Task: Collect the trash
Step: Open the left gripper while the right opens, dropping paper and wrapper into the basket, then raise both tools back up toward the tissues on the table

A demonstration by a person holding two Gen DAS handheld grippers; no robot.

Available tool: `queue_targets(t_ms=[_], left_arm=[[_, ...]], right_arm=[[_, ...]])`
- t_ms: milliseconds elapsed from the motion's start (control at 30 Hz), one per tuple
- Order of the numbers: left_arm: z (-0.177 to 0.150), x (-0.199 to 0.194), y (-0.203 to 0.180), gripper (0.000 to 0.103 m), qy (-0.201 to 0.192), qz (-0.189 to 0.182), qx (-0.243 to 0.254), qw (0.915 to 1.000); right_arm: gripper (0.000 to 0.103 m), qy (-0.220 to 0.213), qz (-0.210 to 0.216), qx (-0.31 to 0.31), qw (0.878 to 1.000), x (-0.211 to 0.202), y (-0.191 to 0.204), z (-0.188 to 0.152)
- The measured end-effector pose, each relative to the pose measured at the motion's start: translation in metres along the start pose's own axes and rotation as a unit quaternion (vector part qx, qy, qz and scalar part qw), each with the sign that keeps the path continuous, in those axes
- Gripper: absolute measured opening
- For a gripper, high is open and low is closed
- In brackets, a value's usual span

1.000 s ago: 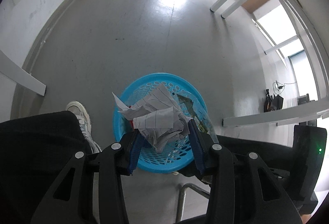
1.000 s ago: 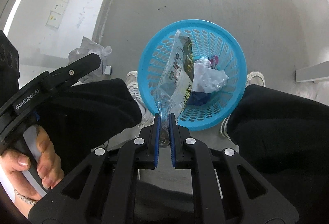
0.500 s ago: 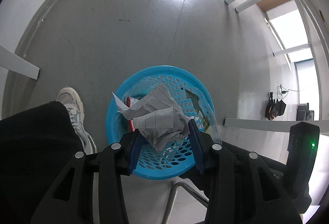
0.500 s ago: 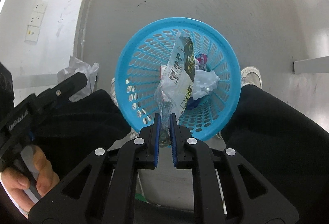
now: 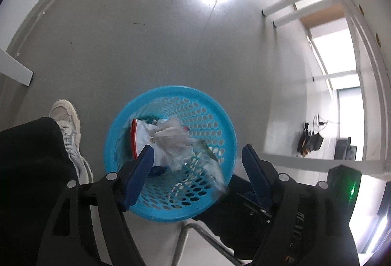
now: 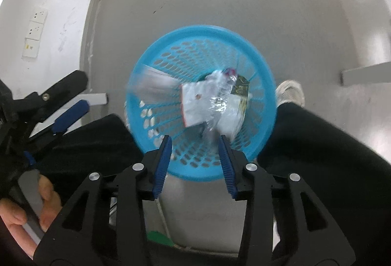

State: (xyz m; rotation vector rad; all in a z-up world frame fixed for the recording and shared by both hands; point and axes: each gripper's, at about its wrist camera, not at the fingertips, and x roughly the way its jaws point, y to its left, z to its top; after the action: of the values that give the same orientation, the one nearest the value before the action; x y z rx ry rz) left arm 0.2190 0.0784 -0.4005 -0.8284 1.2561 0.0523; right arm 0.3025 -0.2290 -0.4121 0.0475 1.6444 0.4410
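Hovering over basket (image 5: 220,117) | both claws just opened, empty | trash (image 6: 207,100) below, inside basket

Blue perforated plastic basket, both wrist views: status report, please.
Left tongs and right tongs just opened, nothing between them. Crumpled paper and clear plastic wrapper dropping into the blue perforated plastic basket. Nothing in the way.

Left hand-held gripper (image 5: 198,169) and right hand-held gripper (image 6: 195,158) just opened, pointing down
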Motion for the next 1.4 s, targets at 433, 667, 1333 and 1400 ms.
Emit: queue_targets(t_ms=[433,667,1333,1400], left_arm=[[-0.009,-0.011,-0.014,0.074,-0.004,0.043,0.047,0.998],[-0.015,-0.028,-0.011,0.074,-0.012,0.042,0.06,0.9972],[-0.073,-0.116,-0.048,0.078,-0.115,0.086,0.174,0.9743],[-0.079,-0.124,-0.048,0.078,-0.11,0.084,0.171,0.9754]], right_arm=[[0.044,-0.05,-0.039,-0.057,0.996,-0.025,0.018,-0.013],[0.047,-0.081,-0.05,-0.07,0.993,-0.049,0.025,-0.027],[0.062,-0.197,-0.031,-0.128,0.972,-0.16,0.04,-0.122],[0.063,-0.211,-0.038,-0.13,0.968,-0.173,0.037,-0.13]])
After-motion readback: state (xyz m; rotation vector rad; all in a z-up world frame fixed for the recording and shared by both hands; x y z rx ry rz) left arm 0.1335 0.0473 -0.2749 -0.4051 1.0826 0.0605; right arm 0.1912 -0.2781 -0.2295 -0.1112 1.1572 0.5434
